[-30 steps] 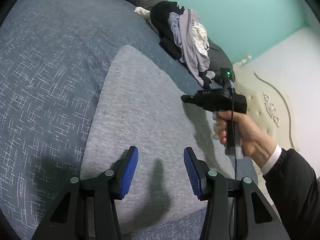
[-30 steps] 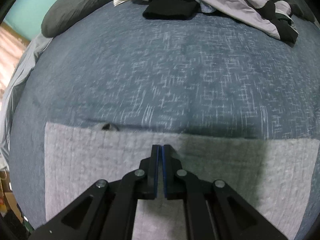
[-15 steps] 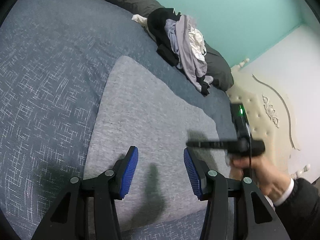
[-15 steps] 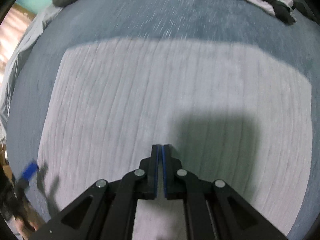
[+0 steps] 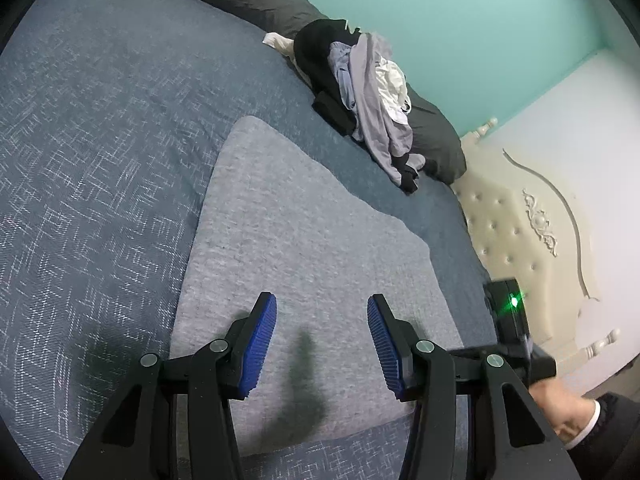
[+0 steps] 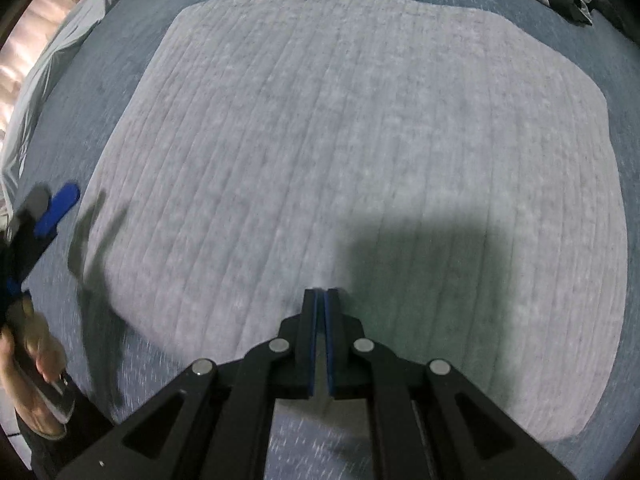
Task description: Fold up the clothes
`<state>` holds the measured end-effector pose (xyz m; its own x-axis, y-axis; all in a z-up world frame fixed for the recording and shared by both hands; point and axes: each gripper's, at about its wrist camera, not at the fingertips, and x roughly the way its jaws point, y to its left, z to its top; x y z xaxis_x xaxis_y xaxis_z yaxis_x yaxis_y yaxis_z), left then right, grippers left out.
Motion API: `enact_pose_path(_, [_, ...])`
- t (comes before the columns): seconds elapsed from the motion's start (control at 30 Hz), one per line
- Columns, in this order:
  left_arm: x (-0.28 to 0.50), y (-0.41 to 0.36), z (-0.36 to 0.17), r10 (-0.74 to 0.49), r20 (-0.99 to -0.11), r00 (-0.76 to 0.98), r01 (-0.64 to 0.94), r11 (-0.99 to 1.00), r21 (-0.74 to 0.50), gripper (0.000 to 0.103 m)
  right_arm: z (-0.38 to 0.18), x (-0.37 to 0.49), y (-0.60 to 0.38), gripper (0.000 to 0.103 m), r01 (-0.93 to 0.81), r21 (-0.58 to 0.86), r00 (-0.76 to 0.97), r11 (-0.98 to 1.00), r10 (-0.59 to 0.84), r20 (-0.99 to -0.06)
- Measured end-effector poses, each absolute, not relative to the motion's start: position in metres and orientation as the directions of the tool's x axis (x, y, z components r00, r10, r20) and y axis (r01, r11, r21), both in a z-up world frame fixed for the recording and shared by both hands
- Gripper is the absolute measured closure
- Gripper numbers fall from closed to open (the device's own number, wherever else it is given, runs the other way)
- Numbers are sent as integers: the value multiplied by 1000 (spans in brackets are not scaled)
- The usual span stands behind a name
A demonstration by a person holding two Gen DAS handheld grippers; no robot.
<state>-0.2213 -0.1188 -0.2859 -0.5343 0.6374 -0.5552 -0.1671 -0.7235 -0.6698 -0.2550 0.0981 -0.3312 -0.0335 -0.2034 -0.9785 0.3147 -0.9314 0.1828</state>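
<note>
1. Grey garment [image 5: 304, 240] lies spread flat on the blue bedspread [image 5: 100, 140], folded into a broad panel with rounded corners; its ribbed surface fills most of the right wrist view.
2. Left gripper [image 5: 322, 346] hangs over the near end of the garment with its blue pads wide apart and nothing between them. Its shadow falls on the cloth just below the fingers.
3. Right gripper [image 6: 321, 308] is above the garment's near edge, its two blue-lined fingers pressed almost together with only a thin slit showing. No cloth can be seen caught between them.
4. In the left wrist view the right gripper's body, with a green light, shows at the right edge, off the garment's right side, held by a hand [image 5: 560, 412] in a dark sleeve with a white cuff.
5. Pile of unfolded clothes [image 5: 360, 92], black, lilac and white, sits at the far side of the bed against a dark pillow [image 5: 436, 136], well apart from the garment.
6. Cream tufted headboard [image 5: 512, 248] stands to the right of the bed.
</note>
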Motion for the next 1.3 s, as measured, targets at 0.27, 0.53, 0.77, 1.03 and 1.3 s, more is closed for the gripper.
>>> enact_pose_path(0.27, [-221,-120,-284,636,-552,-539,-165,-723,-671,51,-333,-229,102,99,318,205,-10,-926,-220,-975])
enact_pose_path(0.53, [-221,-120,-284,636,-552,-539,-165,-723,-671,51,-326,-202,124,99,335,204,-3,-920,-217,-976])
enact_pose_path(0.77, [-221,-126,-283,633,-549,-546,-161,-722,-673,51,-328,-171,128,99,345,190,-3,-919,-204,-979])
enact_pose_path(1.03, [-221,-131,-282,631,-548,-550,-154,-721,-676,51,-341,-177,140,101,345,185,-12,-920,-201,-979])
enact_pose_path(1.3, [-221,-130,-280,626,-550,-553,-156,-726,-669,51,-344,-153,140,101,350,212,-8,-913,-229,-973])
